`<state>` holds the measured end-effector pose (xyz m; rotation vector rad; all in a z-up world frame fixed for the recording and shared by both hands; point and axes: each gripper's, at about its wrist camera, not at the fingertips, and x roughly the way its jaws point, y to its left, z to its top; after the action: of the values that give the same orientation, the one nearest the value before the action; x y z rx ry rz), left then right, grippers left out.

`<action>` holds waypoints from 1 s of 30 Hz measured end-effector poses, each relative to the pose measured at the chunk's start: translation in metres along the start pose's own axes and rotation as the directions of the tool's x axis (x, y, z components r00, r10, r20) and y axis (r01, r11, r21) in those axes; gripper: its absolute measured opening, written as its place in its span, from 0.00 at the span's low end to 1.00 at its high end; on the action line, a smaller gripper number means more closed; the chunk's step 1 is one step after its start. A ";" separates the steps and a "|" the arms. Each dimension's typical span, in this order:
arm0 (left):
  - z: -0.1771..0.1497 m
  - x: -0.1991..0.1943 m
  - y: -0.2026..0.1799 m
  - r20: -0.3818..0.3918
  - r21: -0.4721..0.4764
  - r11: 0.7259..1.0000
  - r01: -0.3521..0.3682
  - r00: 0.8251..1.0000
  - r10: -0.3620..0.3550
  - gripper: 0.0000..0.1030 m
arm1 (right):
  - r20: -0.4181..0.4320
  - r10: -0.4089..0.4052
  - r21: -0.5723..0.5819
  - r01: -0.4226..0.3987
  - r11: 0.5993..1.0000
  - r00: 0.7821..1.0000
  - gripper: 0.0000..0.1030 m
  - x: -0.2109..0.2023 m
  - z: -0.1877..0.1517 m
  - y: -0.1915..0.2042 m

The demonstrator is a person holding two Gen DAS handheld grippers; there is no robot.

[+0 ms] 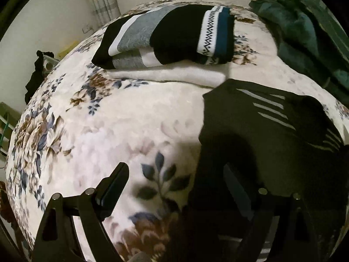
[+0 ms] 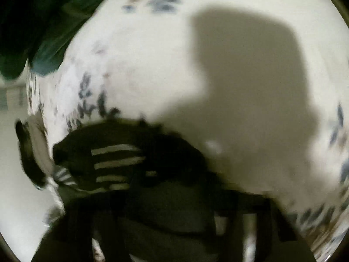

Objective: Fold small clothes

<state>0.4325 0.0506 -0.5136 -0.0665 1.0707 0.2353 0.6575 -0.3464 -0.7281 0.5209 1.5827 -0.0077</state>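
A dark garment with grey stripes [image 1: 270, 131] lies on the floral blanket [image 1: 98, 120], at the right of the left wrist view. My left gripper [image 1: 174, 181] is open just above the blanket, its right finger [image 1: 235, 187] over the garment's near left edge, its left finger [image 1: 113, 183] over bare blanket. In the blurred right wrist view the same striped garment [image 2: 122, 163] bunches right in front of my right gripper [image 2: 174, 196]. The fingers are dark and smeared, so I cannot tell whether they grip it.
A stack of folded clothes [image 1: 165, 37] sits at the back of the bed, black, grey and white pieces on a cream one. A dark green heap [image 1: 305, 32] lies at the back right. The wall and curtains stand behind.
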 end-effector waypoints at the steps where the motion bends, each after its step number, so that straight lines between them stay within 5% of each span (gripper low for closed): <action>1: -0.003 -0.002 0.000 0.000 -0.004 1.000 0.009 1.000 -0.009 0.86 | 0.055 -0.055 -0.049 0.058 0.997 0.997 0.10 -0.007 0.001 0.011; 4: -0.012 -0.006 -0.003 -0.010 -0.033 0.998 0.059 0.998 -0.059 0.86 | 0.117 -0.150 -0.034 0.155 0.987 0.982 0.09 -0.010 0.018 0.016; 8: -0.018 -0.008 -0.012 -0.032 -0.041 0.995 0.087 0.996 -0.088 0.86 | 0.040 -0.194 -0.024 0.195 0.980 0.980 0.16 0.008 0.029 0.026; 12: -0.018 -0.032 -0.016 -0.007 -0.067 0.990 0.128 0.992 -0.128 0.86 | 0.028 -0.138 -0.032 0.139 0.990 0.990 0.51 -0.031 0.009 0.037; 17: -0.029 -0.085 -0.028 0.019 -0.074 0.982 0.173 0.985 -0.172 0.86 | -0.006 -0.075 -0.097 0.074 0.993 0.997 0.54 -0.108 -0.048 0.026; 20: -0.045 -0.114 -0.037 0.021 -0.092 0.979 0.181 0.984 -0.179 0.86 | -0.050 -0.009 -0.097 0.004 0.995 0.999 0.67 -0.142 -0.077 -0.004; 23: -0.071 -0.140 -0.056 0.005 -0.111 0.983 0.149 0.989 -0.150 0.86 | -0.101 0.069 -0.089 -0.078 0.993 0.993 0.68 -0.163 -0.091 -0.045; 30: -0.178 -0.167 -0.134 -0.166 -0.200 0.980 0.027 0.984 -0.061 0.86 | -0.172 0.133 -0.146 -0.159 0.976 0.976 0.68 -0.119 -0.051 -0.079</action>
<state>0.2328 -0.1361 -0.4604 -0.2926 1.2133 0.2990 0.5822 -0.4397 -0.6347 0.5215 1.6821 0.2768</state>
